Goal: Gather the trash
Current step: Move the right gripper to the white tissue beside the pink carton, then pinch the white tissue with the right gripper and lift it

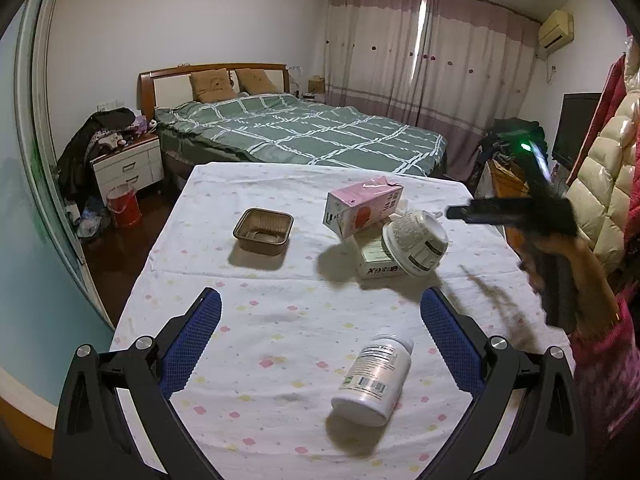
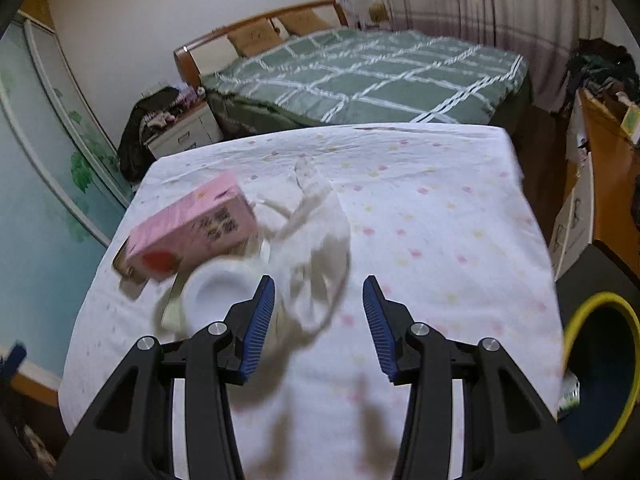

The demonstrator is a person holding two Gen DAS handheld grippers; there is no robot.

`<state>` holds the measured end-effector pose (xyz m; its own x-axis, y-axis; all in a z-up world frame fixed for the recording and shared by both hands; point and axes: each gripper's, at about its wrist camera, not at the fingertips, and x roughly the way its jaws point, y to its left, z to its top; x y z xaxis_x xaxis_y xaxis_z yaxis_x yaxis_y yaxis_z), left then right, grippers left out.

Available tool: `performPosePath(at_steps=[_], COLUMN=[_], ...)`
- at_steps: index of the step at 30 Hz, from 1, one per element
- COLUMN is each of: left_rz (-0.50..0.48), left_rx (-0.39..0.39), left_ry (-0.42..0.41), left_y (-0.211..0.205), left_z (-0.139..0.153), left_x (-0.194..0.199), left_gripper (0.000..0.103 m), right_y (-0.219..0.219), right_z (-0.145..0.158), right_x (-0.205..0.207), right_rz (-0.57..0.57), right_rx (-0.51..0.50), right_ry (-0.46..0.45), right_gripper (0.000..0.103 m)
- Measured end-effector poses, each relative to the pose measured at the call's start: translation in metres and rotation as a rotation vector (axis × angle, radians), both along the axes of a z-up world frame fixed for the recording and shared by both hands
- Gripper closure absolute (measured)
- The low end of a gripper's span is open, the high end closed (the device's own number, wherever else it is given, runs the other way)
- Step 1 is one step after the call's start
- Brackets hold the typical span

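A lived-in bedroom in a home — a double bed (image 1: 304, 128) with a green checked quilt and a wooden headboard (image 1: 212, 74) fills the far side, two brown pillows (image 1: 212, 86) propped against it. A white nightstand (image 1: 128, 166) beside it is heaped with clothes. Long pink curtains (image 1: 424, 60) cover the window wall, an air conditioner (image 1: 556, 28) hangs high in the corner, and padded coats (image 1: 604, 184) hang at the right — in front stands a table (image 1: 280, 320) under a dotted white cloth
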<state>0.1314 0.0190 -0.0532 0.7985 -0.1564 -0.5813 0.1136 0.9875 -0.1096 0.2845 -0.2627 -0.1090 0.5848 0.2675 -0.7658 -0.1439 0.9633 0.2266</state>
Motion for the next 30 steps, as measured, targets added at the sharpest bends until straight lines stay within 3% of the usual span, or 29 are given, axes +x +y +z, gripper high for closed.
performPosePath(at_steps=[6, 12, 16, 19, 30], left_rz=[-0.003, -0.006, -0.011, -0.017, -0.040], left_rx=[-0.008, -0.020, -0.026, -0.027, -0.026], left_ry=[0.018, 0.036, 0.047, 0.051, 0.050], left_y=[0.004, 0.007, 0.006, 0.003, -0.006], left_z=[-0.005, -0.011, -0.015, -0.017, -0.016], left_x=[0.012, 0.025, 0.031, 0.032, 0.031], left_gripper=[0.005, 0.005, 0.005, 0.005, 0.005], right_y=[0.015, 0.023, 0.022, 0.017, -0.005], right_z=[-0.022, -0.038, -0.042, -0.037, 0.024], right_x=[0.054, 0.069, 0.072, 0.071, 0.052], right_rz=[-0.012, -0.009, -0.008, -0.013, -0.043], right_rx=[-0.010, -0.025, -0.022, -0.008, 0.031], right_ry=[0.088, 0.134, 0.135, 0.112, -0.019], right_gripper=[0.059, 0.060, 0.093, 0.099, 0.100])
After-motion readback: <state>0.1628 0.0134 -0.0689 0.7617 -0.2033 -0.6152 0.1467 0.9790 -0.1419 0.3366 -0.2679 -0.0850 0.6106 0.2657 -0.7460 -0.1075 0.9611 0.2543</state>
